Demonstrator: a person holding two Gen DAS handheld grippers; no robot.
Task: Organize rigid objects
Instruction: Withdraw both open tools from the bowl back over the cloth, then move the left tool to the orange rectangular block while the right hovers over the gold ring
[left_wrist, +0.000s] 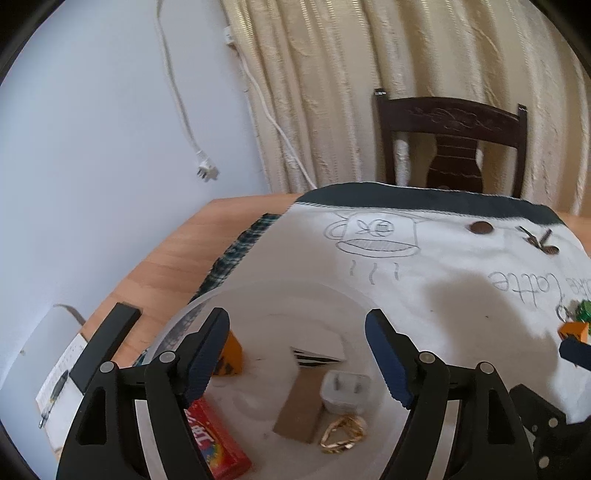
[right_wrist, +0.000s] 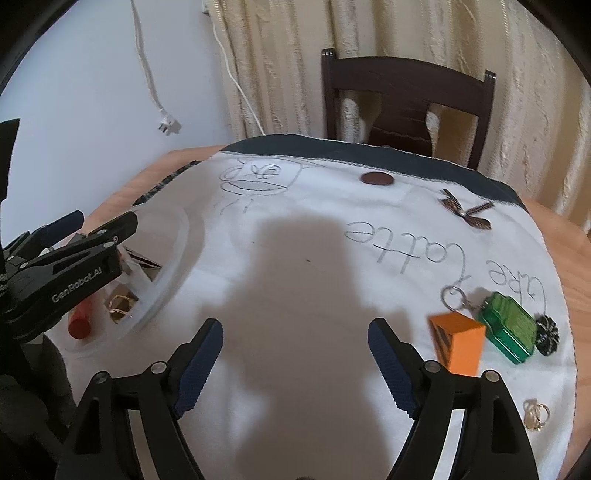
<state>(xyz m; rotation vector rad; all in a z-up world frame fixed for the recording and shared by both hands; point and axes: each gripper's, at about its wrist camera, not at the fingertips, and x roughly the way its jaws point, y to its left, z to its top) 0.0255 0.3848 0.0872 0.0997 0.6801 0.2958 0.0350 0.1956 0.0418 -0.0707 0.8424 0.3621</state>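
Currently the left gripper (left_wrist: 295, 354) is held wide apart above a clear plastic bowl (left_wrist: 192, 314), with nothing between its blue pads. Inside the bowl are seen a white plug adapter (left_wrist: 343, 391), a gold chain (left_wrist: 341, 434), a brown card (left_wrist: 301, 410), a red box (left_wrist: 218, 443) and an orange block (left_wrist: 231, 356). The right gripper (right_wrist: 295, 363) is likewise spread wide and empty over the white cloth (right_wrist: 295, 258). Just beside its right finger, an orange box (right_wrist: 460, 341) touching a green keychain case (right_wrist: 511, 326) is seen.
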